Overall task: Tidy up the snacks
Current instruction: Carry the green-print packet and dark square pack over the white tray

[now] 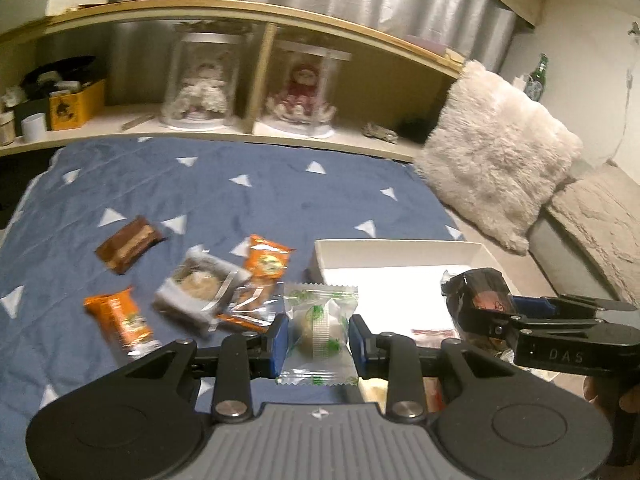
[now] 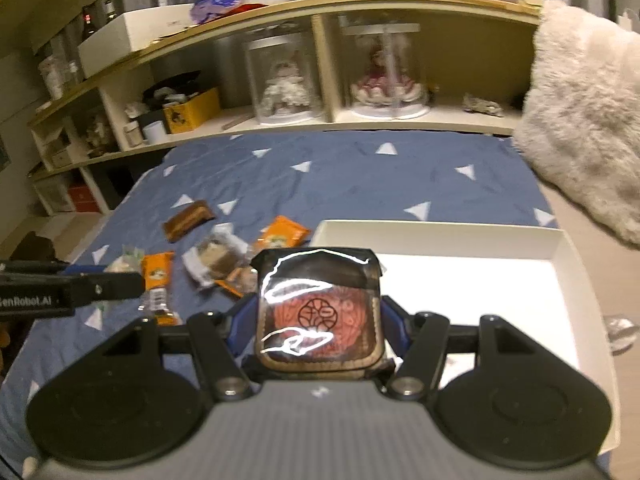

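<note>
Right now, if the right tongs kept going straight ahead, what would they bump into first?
Probably the white box. The right tongs, shut on a dark-wrapped snack, point over its open inside, so they would likely cross it and meet the far wall or the blue bedspread beyond. Depth is unclear.

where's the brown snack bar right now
Left wrist view: the brown snack bar lies on the blue bedspread, far left of the loose pile, beyond the orange packets.

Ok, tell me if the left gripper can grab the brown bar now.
Probably not yet: the left gripper is already shut on a green-print snack. The brown bar lies uncovered on the blanket, so once that's dropped, the way looks free.
</note>
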Demonstrator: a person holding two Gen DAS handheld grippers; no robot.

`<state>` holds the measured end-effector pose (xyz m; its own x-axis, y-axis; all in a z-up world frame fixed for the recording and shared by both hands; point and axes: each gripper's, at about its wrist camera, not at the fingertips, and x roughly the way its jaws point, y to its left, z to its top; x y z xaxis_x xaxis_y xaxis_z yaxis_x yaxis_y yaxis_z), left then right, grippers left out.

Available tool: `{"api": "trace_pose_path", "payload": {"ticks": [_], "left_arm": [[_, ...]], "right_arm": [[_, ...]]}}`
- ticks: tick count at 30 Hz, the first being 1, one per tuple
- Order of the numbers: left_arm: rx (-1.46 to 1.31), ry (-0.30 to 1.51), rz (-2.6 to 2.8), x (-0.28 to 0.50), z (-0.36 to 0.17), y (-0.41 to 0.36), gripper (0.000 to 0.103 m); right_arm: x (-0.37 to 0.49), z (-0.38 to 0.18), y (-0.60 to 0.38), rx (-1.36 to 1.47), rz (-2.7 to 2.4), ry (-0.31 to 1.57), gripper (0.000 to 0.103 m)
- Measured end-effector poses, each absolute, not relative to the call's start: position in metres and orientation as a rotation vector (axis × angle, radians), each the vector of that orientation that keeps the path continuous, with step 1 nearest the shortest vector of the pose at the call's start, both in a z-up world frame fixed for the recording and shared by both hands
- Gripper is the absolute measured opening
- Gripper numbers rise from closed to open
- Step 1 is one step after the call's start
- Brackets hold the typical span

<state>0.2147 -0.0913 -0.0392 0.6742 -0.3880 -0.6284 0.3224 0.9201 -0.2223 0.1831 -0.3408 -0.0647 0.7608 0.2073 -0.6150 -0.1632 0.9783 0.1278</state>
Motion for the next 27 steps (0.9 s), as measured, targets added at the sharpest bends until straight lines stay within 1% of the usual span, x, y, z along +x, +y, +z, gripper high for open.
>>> {"api": "trace_pose_path", "payload": {"ticks": [14, 27], "left_arm": [[-0.068, 0.798, -0.476, 0.241, -0.072, -0.166, 0.035], [-0.052, 0.878, -0.474, 0.275, -0.107, -0.199, 0.035]], "right_arm": [[0.187, -0.081, -0.417, 0.106, 0.026, 0.709, 0.069], [0.205, -0.112, -0.465, 0.083, -0.095, 0.758, 0.069]]}}
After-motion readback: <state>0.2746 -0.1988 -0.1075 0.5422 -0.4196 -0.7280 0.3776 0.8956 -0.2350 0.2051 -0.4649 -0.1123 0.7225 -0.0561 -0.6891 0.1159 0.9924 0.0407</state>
